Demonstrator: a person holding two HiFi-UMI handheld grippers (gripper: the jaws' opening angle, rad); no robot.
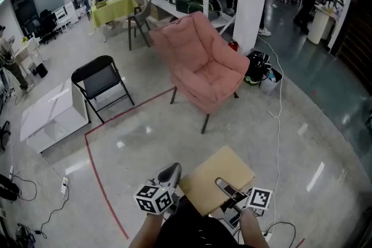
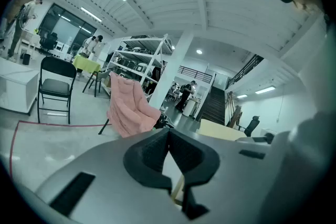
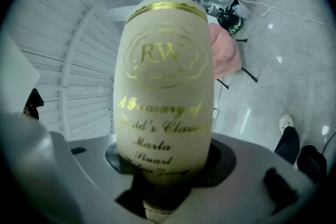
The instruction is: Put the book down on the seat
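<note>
Hanging low in front of the person, the tan book (image 1: 216, 184) lies flat and level, clamped at its near edge by the right gripper (image 1: 225, 189), whose fingers (image 1: 223, 185) close on the cover from above and below. The left gripper (image 1: 170, 172) rides beside it at nine o'clock, fingers together on nothing. At twelve o'clock, well apart, stands the pink armchair (image 1: 203, 64); a black folding chair (image 1: 100, 81) sits at ten o'clock. The armchair looks like the likely seat. To do this well, walk close first, keep the book level, lower it onto the cushion's flat middle, and only then open the fingers.
</note>
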